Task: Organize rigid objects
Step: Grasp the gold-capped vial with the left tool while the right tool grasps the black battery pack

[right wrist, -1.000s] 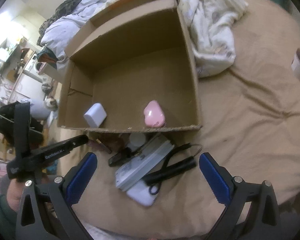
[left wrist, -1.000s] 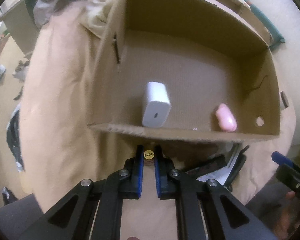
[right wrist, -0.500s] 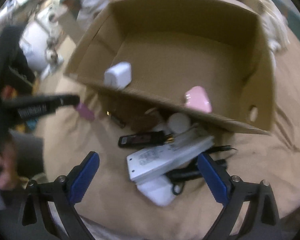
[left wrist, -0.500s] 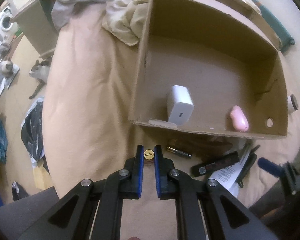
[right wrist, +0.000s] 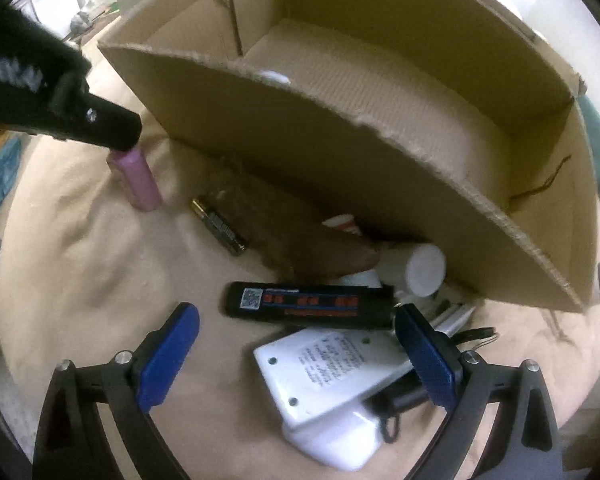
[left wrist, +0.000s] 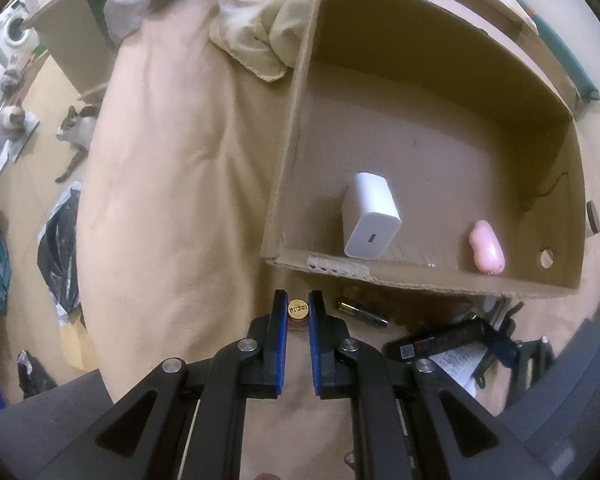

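My left gripper (left wrist: pixel 298 309) is shut on a small pink tube with a gold cap (left wrist: pixel 297 309), held over the bed just in front of the cardboard box (left wrist: pixel 296 128). In the right wrist view the same pink tube (right wrist: pixel 137 179) hangs from the left gripper's fingers (right wrist: pixel 100 120). The box holds a white charger (left wrist: pixel 370 216) and a pink oval object (left wrist: pixel 487 246). My right gripper (right wrist: pixel 296 344) is open, low over a pile: a black rectangular device (right wrist: pixel 308 305), a white flat device (right wrist: pixel 332 376), a battery (right wrist: pixel 219 226) and a white cylinder (right wrist: pixel 424 266).
The bed has a tan sheet (left wrist: pixel 172 208). A crumpled cream cloth (left wrist: pixel 260 44) lies at the box's far left corner. Black cables (right wrist: pixel 396 404) lie under the white device. Two cats (left wrist: pixel 76 128) and a black bag (left wrist: pixel 58 248) are on the floor left of the bed.
The left gripper drew back from the box with the tube still held. The right gripper dropped down close over the pile in front of the box.
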A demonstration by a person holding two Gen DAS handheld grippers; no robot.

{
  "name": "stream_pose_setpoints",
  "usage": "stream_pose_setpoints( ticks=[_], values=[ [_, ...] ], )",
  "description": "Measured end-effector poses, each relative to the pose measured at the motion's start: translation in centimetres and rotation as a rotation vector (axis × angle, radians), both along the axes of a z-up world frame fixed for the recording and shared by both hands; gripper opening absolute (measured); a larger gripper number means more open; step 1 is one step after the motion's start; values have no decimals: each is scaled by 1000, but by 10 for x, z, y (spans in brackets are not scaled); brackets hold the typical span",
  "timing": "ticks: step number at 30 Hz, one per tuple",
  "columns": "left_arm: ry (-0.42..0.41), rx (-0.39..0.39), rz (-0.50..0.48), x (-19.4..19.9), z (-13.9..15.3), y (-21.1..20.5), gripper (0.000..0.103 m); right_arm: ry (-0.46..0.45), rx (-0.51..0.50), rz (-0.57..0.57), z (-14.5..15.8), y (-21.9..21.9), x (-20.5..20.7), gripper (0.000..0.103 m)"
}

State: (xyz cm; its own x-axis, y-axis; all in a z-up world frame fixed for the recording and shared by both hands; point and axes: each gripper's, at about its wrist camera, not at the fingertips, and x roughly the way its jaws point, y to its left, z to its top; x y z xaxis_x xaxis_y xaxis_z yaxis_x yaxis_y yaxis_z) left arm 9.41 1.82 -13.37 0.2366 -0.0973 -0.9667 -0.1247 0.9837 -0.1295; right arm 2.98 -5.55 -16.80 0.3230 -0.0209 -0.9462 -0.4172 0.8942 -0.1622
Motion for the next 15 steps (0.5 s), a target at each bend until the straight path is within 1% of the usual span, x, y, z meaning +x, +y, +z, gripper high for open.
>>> stream_pose_setpoints(
  ticks=[1,3,5,6,10,12,15],
  values=[
    [0,0,-1,-1,0,1,9,-7,-7,17,-2,1,-2,103],
    [2,-5,5,-1,-1,2,9,-21,-15,34,-4,5,-6,98],
    [7,-24,12,0,-2,4,9,-39,-16,23,-2,2,-6,85],
    [9,-38,11,0,-2,5,9,-39,-9,17,-1,1,-6,85],
    [6,-38,7,-1,-1,5,9,-36,24,9,2,-3,-7,84],
    [10,-41,14,-1,-2,8,9,-29,37,5,9,-12,-6,84],
    [5,-37,11,-3,0,9,9,-6,93,-9,26,-19,-6,84]
  ],
)
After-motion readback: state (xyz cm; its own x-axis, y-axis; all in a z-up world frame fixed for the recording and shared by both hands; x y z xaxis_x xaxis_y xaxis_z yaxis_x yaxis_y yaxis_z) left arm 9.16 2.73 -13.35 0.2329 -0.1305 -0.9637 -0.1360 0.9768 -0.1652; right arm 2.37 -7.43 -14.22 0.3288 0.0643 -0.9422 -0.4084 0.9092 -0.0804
